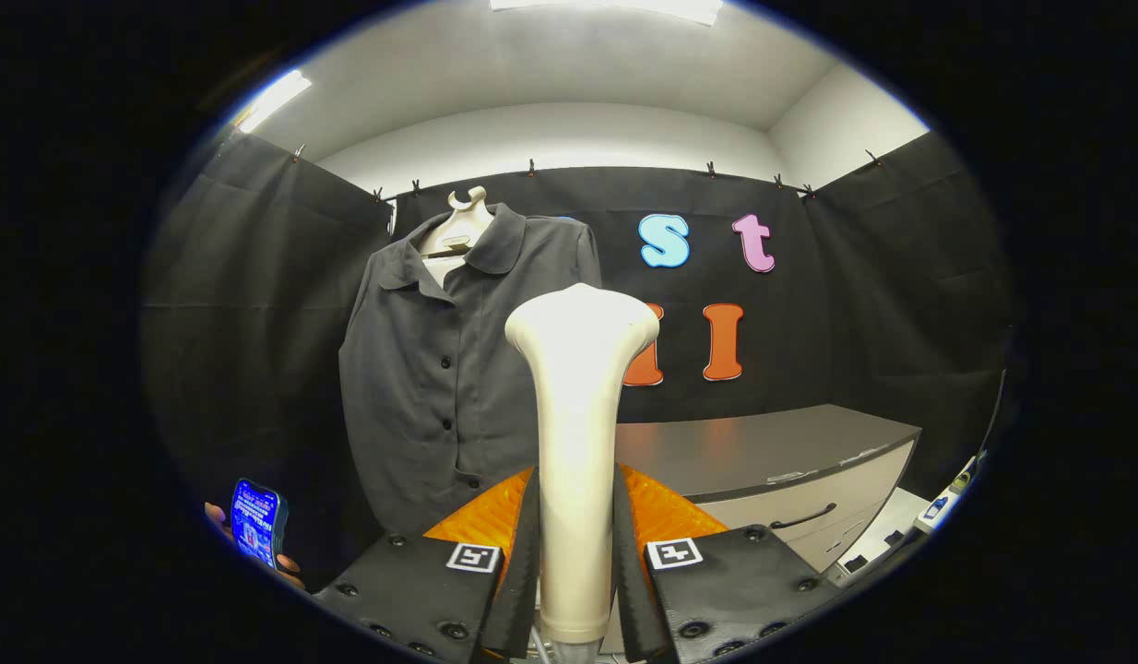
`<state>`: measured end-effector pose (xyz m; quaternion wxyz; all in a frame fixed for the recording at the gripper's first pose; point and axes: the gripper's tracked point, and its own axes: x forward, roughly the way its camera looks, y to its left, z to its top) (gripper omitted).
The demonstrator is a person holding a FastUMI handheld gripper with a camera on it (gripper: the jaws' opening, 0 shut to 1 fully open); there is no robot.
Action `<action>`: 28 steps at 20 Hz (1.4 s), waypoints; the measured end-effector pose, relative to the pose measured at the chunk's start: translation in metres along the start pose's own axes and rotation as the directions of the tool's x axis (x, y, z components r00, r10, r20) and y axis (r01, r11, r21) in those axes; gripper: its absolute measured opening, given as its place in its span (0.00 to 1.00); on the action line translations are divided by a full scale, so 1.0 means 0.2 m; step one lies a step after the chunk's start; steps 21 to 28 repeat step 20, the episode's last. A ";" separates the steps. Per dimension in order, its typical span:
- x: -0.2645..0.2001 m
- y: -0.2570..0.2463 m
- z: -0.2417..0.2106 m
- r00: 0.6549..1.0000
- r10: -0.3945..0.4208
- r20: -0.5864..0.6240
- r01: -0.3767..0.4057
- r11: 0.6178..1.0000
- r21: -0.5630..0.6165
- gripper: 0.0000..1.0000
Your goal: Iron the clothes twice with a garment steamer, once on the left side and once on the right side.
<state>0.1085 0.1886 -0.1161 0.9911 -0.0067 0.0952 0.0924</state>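
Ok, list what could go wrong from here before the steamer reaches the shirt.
1. The fingers grip the steamer low on its handle, with the head far above; it may tilt under pressure.
2. The shirt hangs loose on its hanger, so it could swing away.
3. A hand holding a phone sits below the shirt, near the stroke's path.

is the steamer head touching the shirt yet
No: the garment steamer, clamped upright between the fingers of the gripper, stands apart from the dark shirt hanging beyond it on the hanger.
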 end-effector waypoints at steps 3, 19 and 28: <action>-0.03 -0.07 0.00 1.000 -0.009 0.007 0.009 1.000 0.005 0.44; -0.11 -0.19 -0.02 0.999 -0.046 0.007 0.046 0.999 0.000 0.44; -0.11 -0.19 -0.02 0.999 -0.047 0.008 0.047 0.999 0.001 0.44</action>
